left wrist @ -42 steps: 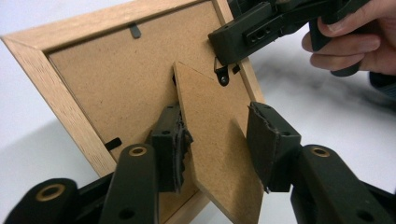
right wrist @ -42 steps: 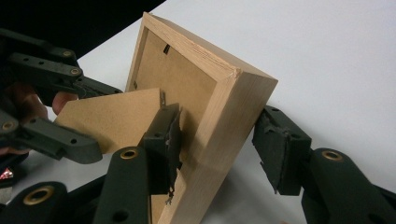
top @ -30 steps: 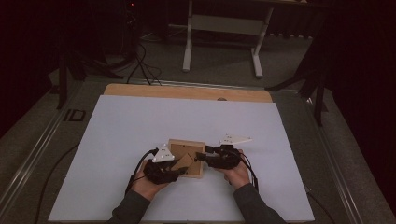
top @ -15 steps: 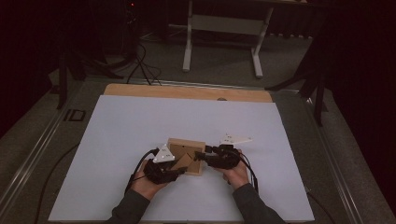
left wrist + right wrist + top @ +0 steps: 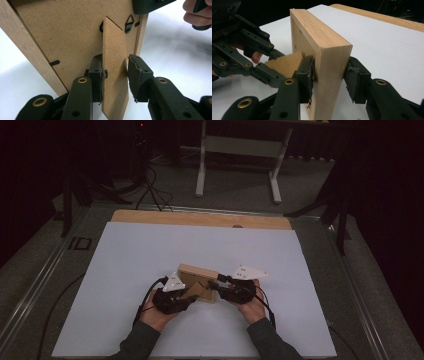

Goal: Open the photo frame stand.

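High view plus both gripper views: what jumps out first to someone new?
A wooden picture frame stands on edge near the front of the white table sheet, its fibreboard back facing the person. The right gripper straddles the frame's wooden side, one jaw at each face. The left gripper brackets the frame's fold-out easel stand, which sticks out from the back panel; one pad touches it, the other sits just clear.

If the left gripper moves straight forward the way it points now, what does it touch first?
Most likely the fibreboard back of the wooden picture frame. The left gripper has the fold-out stand between its fingers, and the back lies just beyond, though depth is unclear.
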